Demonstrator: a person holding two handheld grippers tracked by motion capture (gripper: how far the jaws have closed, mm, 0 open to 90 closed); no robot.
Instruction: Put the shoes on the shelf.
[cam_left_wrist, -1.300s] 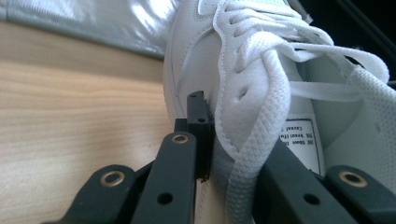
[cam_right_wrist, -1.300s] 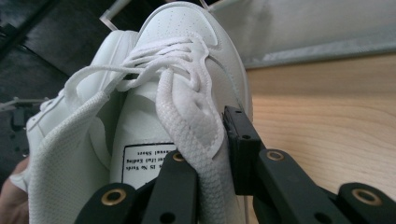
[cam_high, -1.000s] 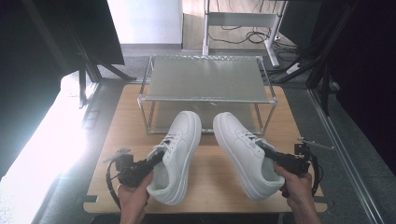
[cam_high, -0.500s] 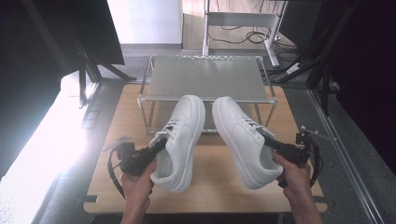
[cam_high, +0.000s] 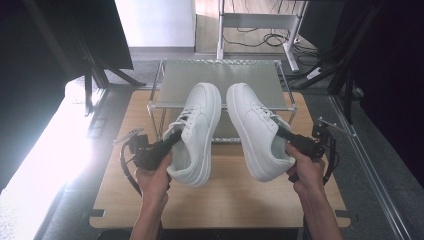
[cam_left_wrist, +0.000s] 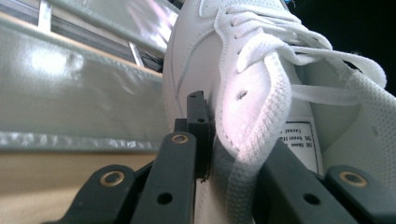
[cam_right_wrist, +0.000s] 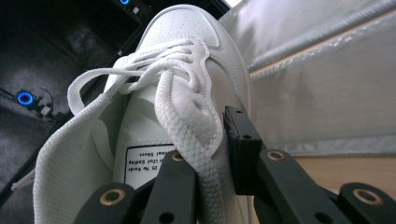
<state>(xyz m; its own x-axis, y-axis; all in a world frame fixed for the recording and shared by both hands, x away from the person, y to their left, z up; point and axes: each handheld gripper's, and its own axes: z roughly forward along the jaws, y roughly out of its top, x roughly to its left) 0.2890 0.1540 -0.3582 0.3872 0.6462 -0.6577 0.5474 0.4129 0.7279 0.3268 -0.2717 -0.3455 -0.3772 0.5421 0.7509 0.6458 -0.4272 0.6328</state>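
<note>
A white label (cam_left_wrist: 303, 144) with a black border is sewn inside the tongue of the left shoe (cam_left_wrist: 261, 70), seen in the left gripper view; its small print is partly hidden, and the words are too blurred to make out with confidence. A matching label (cam_right_wrist: 144, 158) sits inside the tongue of the right shoe (cam_right_wrist: 177, 60) in the right gripper view, its lines of black print equally too small and soft to read reliably. No brand name or number is legible on either shoe.
</note>
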